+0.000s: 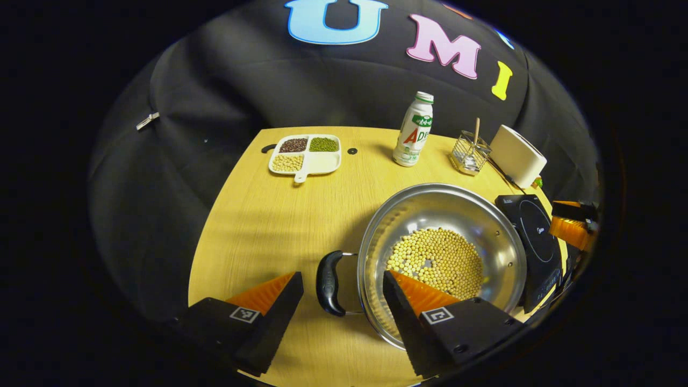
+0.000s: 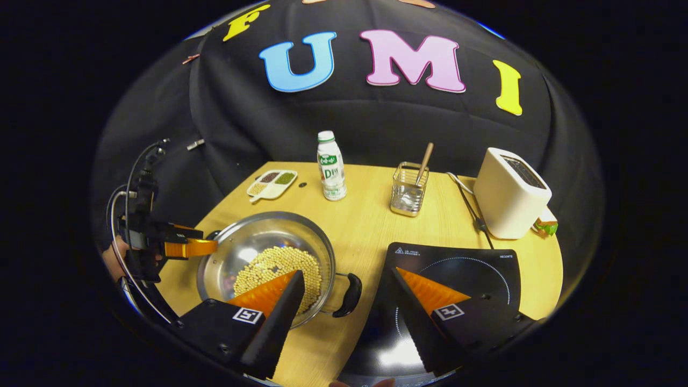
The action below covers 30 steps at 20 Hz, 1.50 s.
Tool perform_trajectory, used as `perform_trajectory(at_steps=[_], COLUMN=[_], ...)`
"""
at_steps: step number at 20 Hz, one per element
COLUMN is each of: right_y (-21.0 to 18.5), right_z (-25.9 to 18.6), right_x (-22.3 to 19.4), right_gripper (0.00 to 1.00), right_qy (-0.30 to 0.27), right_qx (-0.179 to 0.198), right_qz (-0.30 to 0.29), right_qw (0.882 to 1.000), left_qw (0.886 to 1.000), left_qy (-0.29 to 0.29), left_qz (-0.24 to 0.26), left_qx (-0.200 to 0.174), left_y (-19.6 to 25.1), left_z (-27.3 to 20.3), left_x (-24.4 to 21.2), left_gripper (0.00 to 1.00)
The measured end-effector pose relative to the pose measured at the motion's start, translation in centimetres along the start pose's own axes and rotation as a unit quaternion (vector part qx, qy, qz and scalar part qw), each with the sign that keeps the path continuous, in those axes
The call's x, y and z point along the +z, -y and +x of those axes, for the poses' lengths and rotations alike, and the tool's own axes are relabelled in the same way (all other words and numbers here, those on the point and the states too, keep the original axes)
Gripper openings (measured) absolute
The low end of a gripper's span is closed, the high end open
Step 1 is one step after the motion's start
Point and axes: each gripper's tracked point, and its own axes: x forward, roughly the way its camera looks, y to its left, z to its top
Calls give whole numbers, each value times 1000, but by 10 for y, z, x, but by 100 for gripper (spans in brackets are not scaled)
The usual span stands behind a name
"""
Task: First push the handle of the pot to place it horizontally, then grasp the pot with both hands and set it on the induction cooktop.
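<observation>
Left gripper view. Your left gripper is spread wide, gripping nothing. The pot is a shiny, shallow round steel pan on a pale wood-grain table, with a layer of small round yellow beans across its bottom. Its near handle, a curved black loop on thin wire arms, sits in the gap between your two fingers, touching neither as far as you can tell. The right-hand finger overlaps the pot's rim. Just beside the pot on the far side lies the cooktop, a flat glossy black slab, with your other gripper above its far edge. At the back stand a white divided tray of beans, a plastic bottle, a wire holder with a wooden stick, and a rounded white toaster.

Right gripper view. Your right gripper is also wide apart and empty. The pot lies at lower left, its other black handle between your fingers and clear of both. One finger crosses the pot's rim; the other hangs over the cooktop, which lies beside the pot with a strip of table between them. Your left gripper hovers at the pot's far rim, a hand behind it.
</observation>
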Motion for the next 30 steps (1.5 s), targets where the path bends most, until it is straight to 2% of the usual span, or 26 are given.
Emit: perform_trajectory(at_steps=[3,5,8,12,14,15,16,17,18,19,20,22,24,30], right_y=[-2,-8,-9,-10,-10,-11,-10,-7,-7,-6,-6,-7,-7,-6], right_z=[24,35,51,69,77,79,81,82,83,84,84,82,86,38], right_x=[-18,-26,-37,-53,-57,-62,-60,-62,-60,-63,-62,-61,-64,-35], right_gripper=[98,90,86,86,86,76,75,64,70,65,66,62,53,53], right_qy=[-38,-50,-70,-99,-106,-110,-104,-106,-105,-112,-118,-126,-136,-118], right_qx=[3,8,7,5,-1,-5,-11,-23,-30,-32,-33,-34,-28,-14], right_qz=[-2,7,15,21,19,18,17,12,17,21,27,35,37,32], right_qw=[999,999,997,995,994,994,994,994,994,993,992,991,990,992], left_qw=[1000,1000,1000,999,999,999,1000,1000,1000,1000,1000,1000,1000,999], left_qy=[-16,-20,-28,-33,-30,-29,-25,-22,-19,-17,-16,-16,-17,-18], left_qz=[8,9,4,6,-2,-6,-9,-12,-17,-19,-16,-12,-20,-37], left_qx=[-3,-3,-8,0,-10,-13,-10,-9,-10,-11,-10,-4,2,12], left_y=[-1,-2,-2,-8,-5,-4,-5,-6,-5,-4,-4,-5,-4,11], left_z=[19,27,31,35,36,38,38,38,37,37,36,35,28,-19], left_x=[-1,-2,-9,-17,-18,-18,-18,-18,-18,-17,-18,-18,-18,-8], left_gripper=[92,88,77,77,77,74,66,66,65,64,63,60,58,56])
